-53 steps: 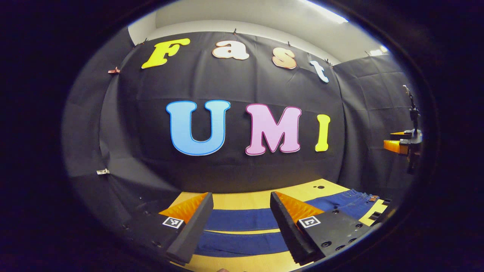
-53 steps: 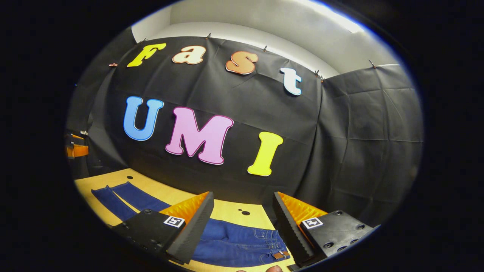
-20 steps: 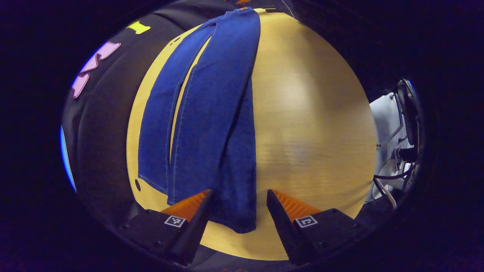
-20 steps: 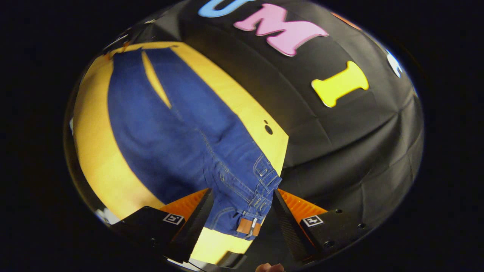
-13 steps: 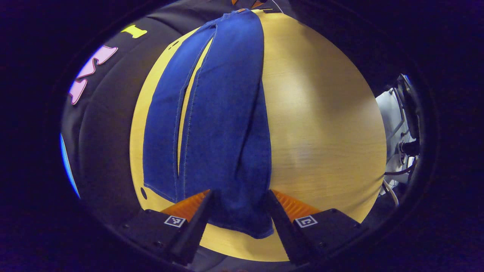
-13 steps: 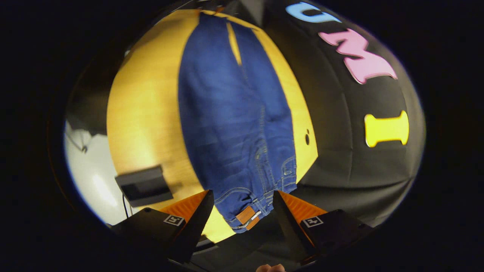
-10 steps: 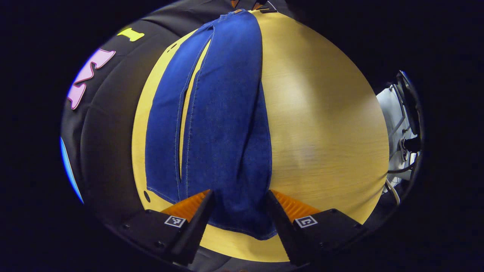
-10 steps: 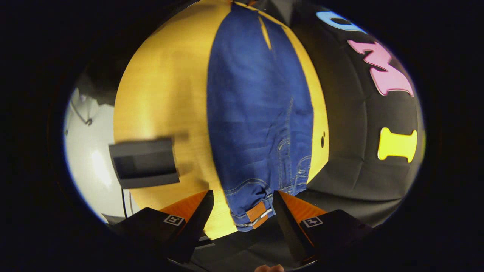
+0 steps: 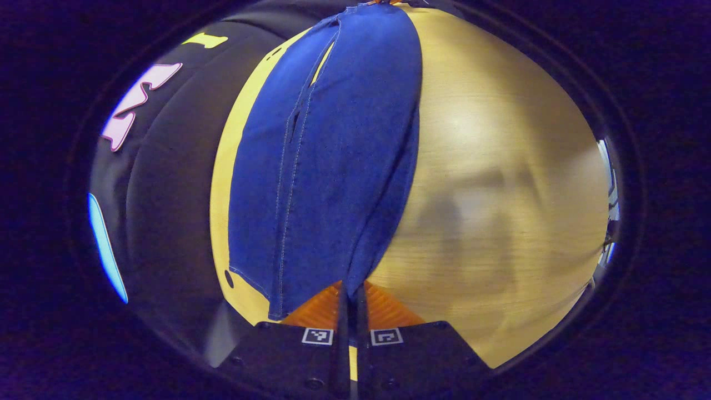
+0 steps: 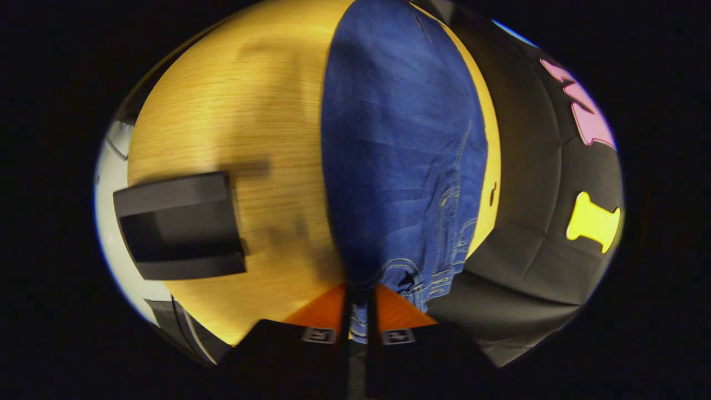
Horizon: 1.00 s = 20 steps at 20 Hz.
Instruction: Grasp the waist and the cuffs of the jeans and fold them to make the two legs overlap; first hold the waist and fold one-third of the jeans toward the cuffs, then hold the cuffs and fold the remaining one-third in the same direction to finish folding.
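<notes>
Left gripper view, starting at nine o'clock: black booth wall (image 9: pixel 161 189) down the left side. Next, a thin strip of wooden table (image 9: pixel 500 166), then the jeans (image 9: pixel 333 139) running from six o'clock up to twelve, both legs side by side, a narrow slit between them near twelve. At six o'clock, left gripper (image 9: pixel 350 297) pinched tight on the cuff (image 9: pixel 355 266) of the nearer leg, fingers nearly meeting with denim between them. Bare table out to three o'clock.

Right gripper view: at nine o'clock, a dark box-like object (image 10: pixel 178 225) at the table (image 10: pixel 233 111) edge. Jeans (image 10: pixel 400 139) from six to twelve, right of centre. At six o'clock, right gripper (image 10: pixel 358 308) clamped on the waist (image 10: pixel 411 272), stitched seams bunching just above. Booth wall (image 10: pixel 544 194) at three o'clock.
</notes>
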Motion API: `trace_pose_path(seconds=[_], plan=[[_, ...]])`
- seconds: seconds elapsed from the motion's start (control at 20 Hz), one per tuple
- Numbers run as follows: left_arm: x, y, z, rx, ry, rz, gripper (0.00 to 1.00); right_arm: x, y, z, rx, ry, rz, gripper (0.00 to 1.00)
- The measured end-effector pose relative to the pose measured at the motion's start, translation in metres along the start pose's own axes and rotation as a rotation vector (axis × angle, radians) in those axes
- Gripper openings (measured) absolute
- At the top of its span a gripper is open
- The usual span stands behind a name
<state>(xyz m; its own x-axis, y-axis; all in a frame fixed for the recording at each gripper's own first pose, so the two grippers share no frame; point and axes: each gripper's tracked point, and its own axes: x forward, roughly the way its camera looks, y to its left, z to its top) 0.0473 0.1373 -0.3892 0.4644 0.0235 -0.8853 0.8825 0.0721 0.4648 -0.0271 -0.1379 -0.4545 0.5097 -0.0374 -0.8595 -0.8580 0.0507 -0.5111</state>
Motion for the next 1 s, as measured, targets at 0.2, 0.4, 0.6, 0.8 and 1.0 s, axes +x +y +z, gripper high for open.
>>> trace_pose_path(seconds=[0.2,0.4,0.6,0.8,1.0], plan=[[-0.002,-0.004,0.002,-0.089,0.006,-0.071,0.06,0.003,-0.001,-0.003,0.226,0.039,0.056,0.05],[-0.012,0.004,0.003,-0.205,0.023,-0.134,0.09,-0.007,-0.033,0.002,0.354,0.021,-0.022,0.05],[-0.023,0.016,0.008,-0.238,0.050,-0.185,0.06,-0.030,-0.072,0.001,0.453,-0.020,-0.139,0.05],[-0.040,0.048,0.014,-0.353,0.038,-0.205,0.06,-0.053,-0.135,0.011,0.608,-0.088,-0.240,0.05],[-0.054,0.104,0.026,-0.431,0.009,-0.145,0.06,-0.057,-0.216,0.022,0.720,-0.160,-0.351,0.05]])
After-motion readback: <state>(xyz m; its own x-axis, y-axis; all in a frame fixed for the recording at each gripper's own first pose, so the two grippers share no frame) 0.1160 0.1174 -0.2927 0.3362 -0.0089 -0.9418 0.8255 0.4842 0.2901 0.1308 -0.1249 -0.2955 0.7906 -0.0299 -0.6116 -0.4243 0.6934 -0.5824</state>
